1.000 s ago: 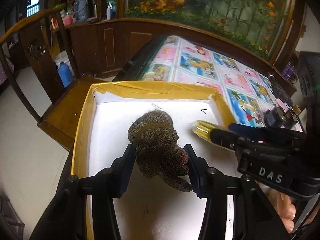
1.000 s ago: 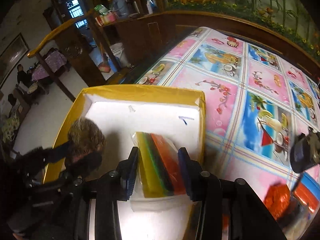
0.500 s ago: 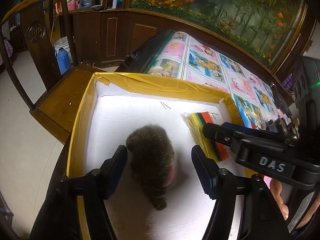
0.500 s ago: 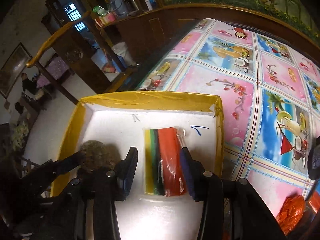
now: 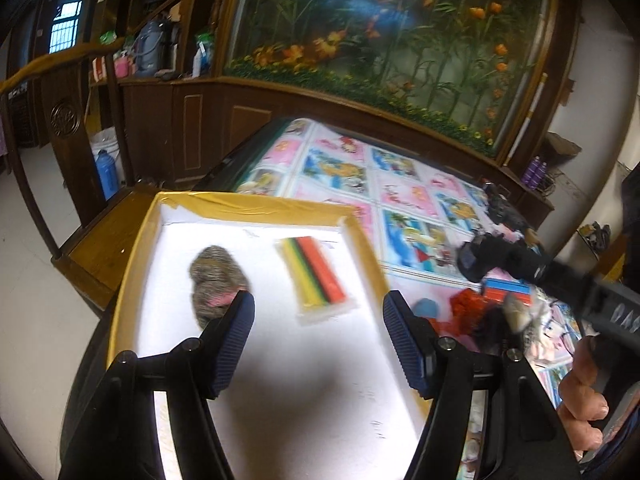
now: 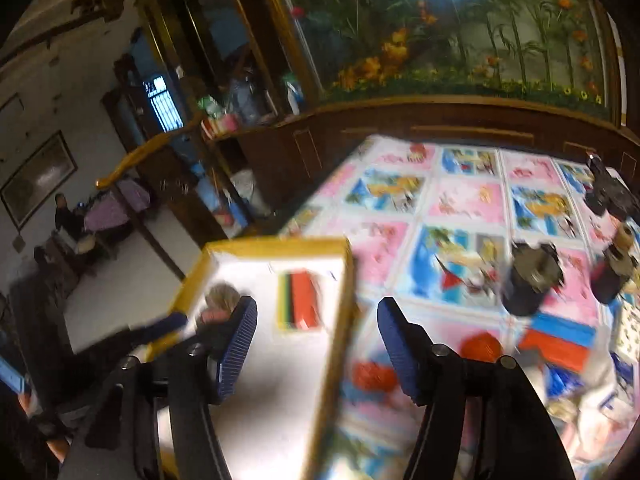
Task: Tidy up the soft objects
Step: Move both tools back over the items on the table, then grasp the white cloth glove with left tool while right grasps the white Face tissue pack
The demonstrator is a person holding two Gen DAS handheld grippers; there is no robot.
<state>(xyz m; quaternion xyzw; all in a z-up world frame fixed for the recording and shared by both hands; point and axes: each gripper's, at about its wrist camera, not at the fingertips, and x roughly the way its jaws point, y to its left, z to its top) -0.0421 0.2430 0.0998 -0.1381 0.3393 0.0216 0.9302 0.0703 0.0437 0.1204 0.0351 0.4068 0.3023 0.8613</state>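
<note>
Both grippers are up above the white, yellow-rimmed tray now, and both carry nothing. The left gripper hangs over the tray's near half with its blue pads spread and only bare white floor between them; its jaws have just been opening. The brown knitted soft toy lies on the tray floor at the left, just beyond the left pad and apart from it. To its right, well inside the tray, sits the packet of coloured strips, yellow through green and black to orange, flat in its clear wrapper. The right gripper is spread wide too, its jaws having just opened, straddling the tray's right yellow edge from above with nothing pinched. Its view is blurred. Farther right, on the picture-patterned tablecloth, wait an orange-red lump, a red and blue block and some dark cylindrical pieces. A person's hand grips the right tool's handle at the far right.
</note>
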